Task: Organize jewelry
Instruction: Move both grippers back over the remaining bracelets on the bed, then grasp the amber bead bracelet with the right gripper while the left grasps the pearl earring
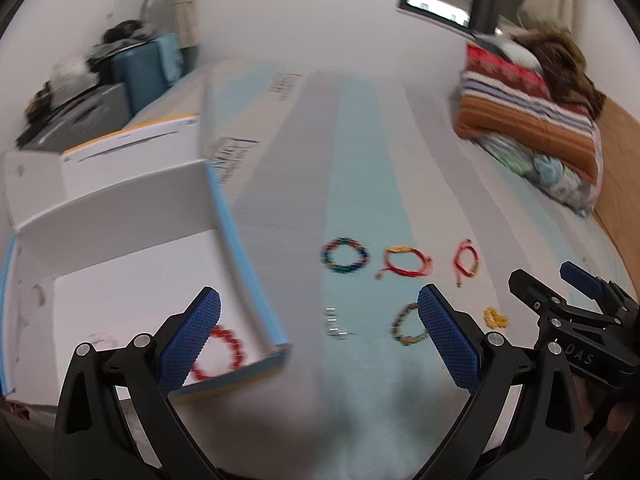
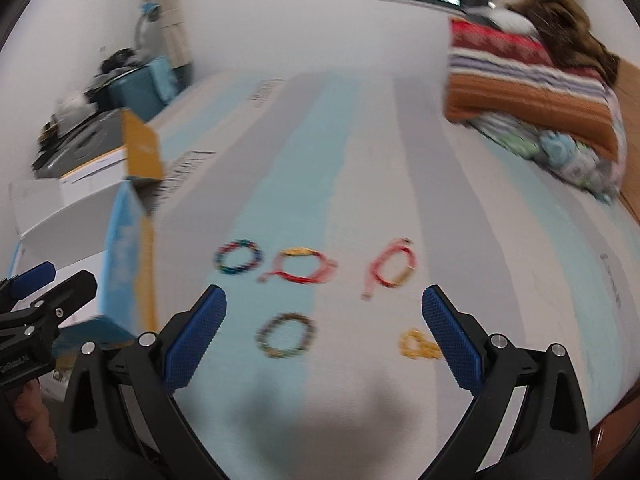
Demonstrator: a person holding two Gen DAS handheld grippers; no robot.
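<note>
**Containers**
- White box [image 1: 120,280], blue-edged, lid flaps up, sits on bed at left. Contents: red bead bracelet [image 1: 224,350] on box floor near front wall, partly hidden behind left gripper's finger; faint pale ring-shaped item [image 1: 100,338] further left, too blurred to ID. Rest of floor bare white.
- Same box in right wrist view [image 2: 120,248]: blue side wall w/ yellow flap above; interior not visible from there.

**Loose jewelry on striped sheet [image 1: 360,184] (blue/grey/white), outside box**
- Back row, L to R: multicolour bead bracelet [image 1: 344,256]; red cord bracelet w/ yellow piece [image 1: 404,260]; 2nd red cord bracelet [image 1: 466,262]. Spaced apart, none touching.
- Front row: small silver pieces [image 1: 334,324], blurred, type unclear; dark mixed-bead bracelet [image 1: 406,324], just beside left gripper's right finger; yellow clump [image 1: 496,318], prob. chain or beads.

**Grippers**
- Left gripper [image 1: 320,340]: fingers spread wide, holding nothing; one finger over box's front corner, other over sheet.
- Right gripper [image 2: 324,336]: fingers spread wide, empty; dark mixed-bead bracelet [image 2: 286,336] lies between them in view, yellow clump [image 2: 418,344] next to right-hand finger.

**Other**
- Folded striped blankets [image 1: 532,120] stacked at bed's far right, brown furry item on top.
- Both views motion-blurred.
</note>
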